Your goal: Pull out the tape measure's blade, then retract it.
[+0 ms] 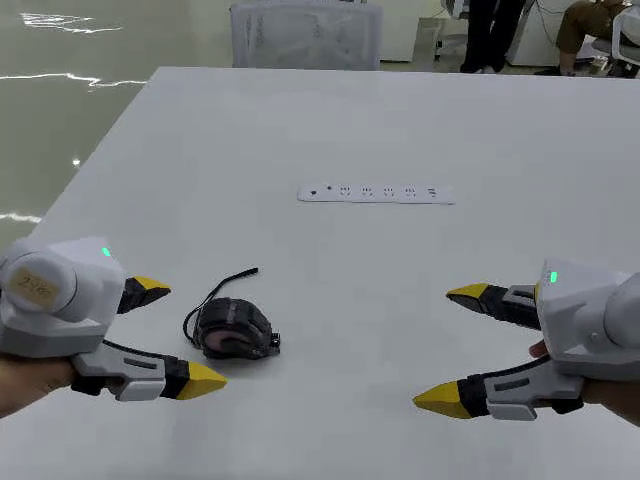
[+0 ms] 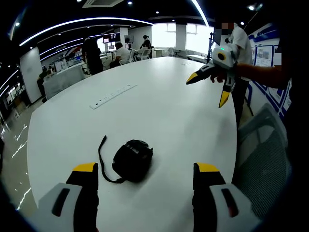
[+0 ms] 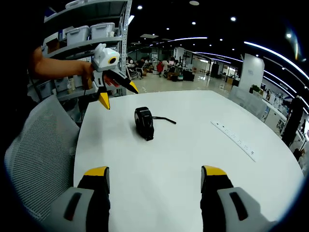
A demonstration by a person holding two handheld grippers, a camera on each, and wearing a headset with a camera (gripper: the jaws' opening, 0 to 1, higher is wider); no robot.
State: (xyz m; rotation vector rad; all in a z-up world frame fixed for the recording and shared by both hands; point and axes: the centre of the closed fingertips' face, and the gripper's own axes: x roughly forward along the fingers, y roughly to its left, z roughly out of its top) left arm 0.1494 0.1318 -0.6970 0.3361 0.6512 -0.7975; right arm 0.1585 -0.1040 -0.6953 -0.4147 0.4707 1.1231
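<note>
A black tape measure [image 1: 235, 328] with a thin black wrist strap lies on the white table [image 1: 380, 130], its blade not drawn out. My left gripper [image 1: 187, 337] is open at the left, its yellow-tipped jaws on either side of the tape measure without touching it. The left gripper view has the tape measure [image 2: 132, 159] a short way ahead of the open left gripper [image 2: 147, 170]. My right gripper [image 1: 458, 345] is open and holds nothing, well to the right of the tape measure. In the right gripper view the tape measure [image 3: 144, 123] sits far ahead of the right gripper [image 3: 155, 173].
A white power strip [image 1: 376, 193] lies flat on the table beyond the tape measure. A mesh office chair [image 1: 305, 34] stands at the far edge. People stand and sit at the back right.
</note>
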